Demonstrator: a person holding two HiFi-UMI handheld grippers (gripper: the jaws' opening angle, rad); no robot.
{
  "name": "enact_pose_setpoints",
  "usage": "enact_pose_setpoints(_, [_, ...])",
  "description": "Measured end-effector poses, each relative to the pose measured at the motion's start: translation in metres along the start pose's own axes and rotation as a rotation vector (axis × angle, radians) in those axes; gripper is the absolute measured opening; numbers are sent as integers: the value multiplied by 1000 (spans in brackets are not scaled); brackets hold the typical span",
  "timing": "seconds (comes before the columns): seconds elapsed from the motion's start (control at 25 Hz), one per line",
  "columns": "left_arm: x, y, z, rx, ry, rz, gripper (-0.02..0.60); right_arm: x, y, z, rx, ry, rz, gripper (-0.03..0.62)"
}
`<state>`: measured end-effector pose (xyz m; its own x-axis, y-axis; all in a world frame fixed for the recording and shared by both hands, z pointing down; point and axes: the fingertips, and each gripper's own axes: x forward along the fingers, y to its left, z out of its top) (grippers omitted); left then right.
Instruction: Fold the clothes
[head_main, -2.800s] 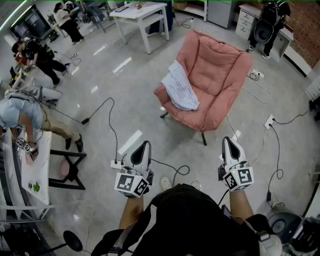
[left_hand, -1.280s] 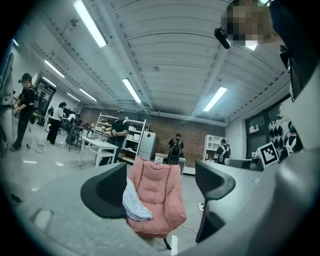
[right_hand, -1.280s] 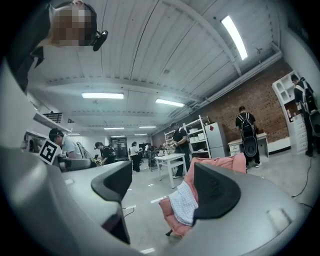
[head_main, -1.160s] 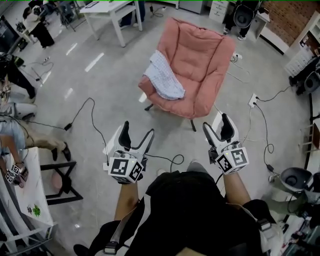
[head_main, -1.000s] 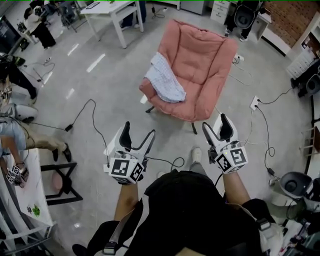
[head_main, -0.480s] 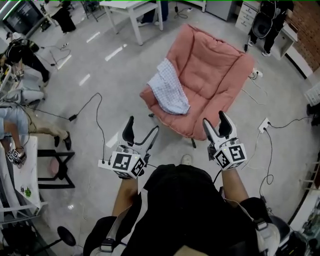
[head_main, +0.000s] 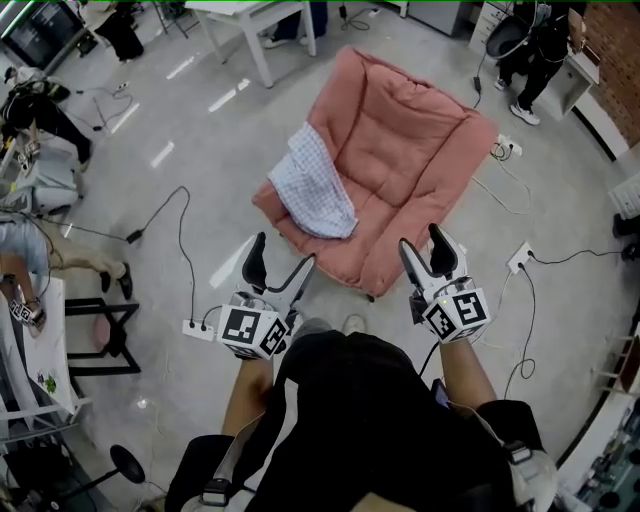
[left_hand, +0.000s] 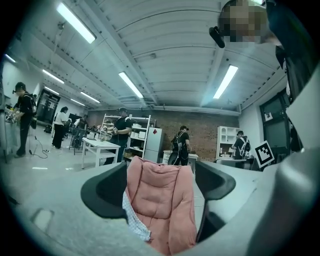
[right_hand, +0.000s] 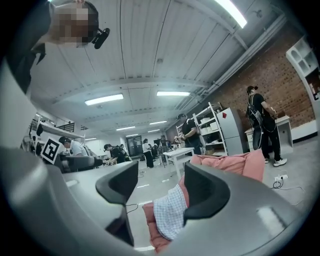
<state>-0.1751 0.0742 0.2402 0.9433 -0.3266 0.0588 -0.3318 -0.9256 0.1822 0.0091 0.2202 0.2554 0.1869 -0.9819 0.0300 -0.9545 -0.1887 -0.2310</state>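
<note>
- Several people in dark clothes (head_main: 45, 100) stand at the far left edge, partly cut off. What they are handling is too small to tell.
- Below them stands a black metal-framed stand (head_main: 100, 335), beside a white counter (head_main: 45, 345) that the picture edge cuts off.
- A white power strip (head_main: 197, 329) lies on the grey polished floor (head_main: 200, 160), just left of the left gripper. Its thin black cable (head_main: 183, 235) loops away towards the upper left.
- The left gripper (head_main: 280, 262) is held level above the floor. Its black fingers are spread wide with nothing between them, and only the distant chair shows through the gap.
- The blue-and-white checked cloth (head_main: 312, 185) lies crumpled over the left arm and seat front of the chair, and neither gripper touches it.
- The salmon-pink padded armchair (head_main: 400, 140) stands on open floor ahead of both grippers, and its legs are mostly hidden beneath the seat.
- A white rectangular table (head_main: 255, 20) stands beyond it, cut off at the top.
- The right gripper (head_main: 422, 250) is near the chair's front right corner. Its fingers are apart and have just been closing a little, and nothing is between them.
- A white socket box (head_main: 519, 258) with trailing cables lies on the floor to the right.
- The wearer's black top (head_main: 370, 420) hides the floor below the grippers.
</note>
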Motion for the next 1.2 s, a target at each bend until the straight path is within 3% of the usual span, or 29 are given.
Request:
enact_pose_setpoints(0.36, [33,10,-15,1,55,-3,423,20,-30,-18,44,48,-10,267])
enact_pose_setpoints(0.76, [93,49,-49,0,135,-36,423,89,-64,-54,16,162,3,237])
enact_pose_setpoints(1.2, [142,104,-127,-25,231,-76,419,186,-95,-158,-63,394,72,217])
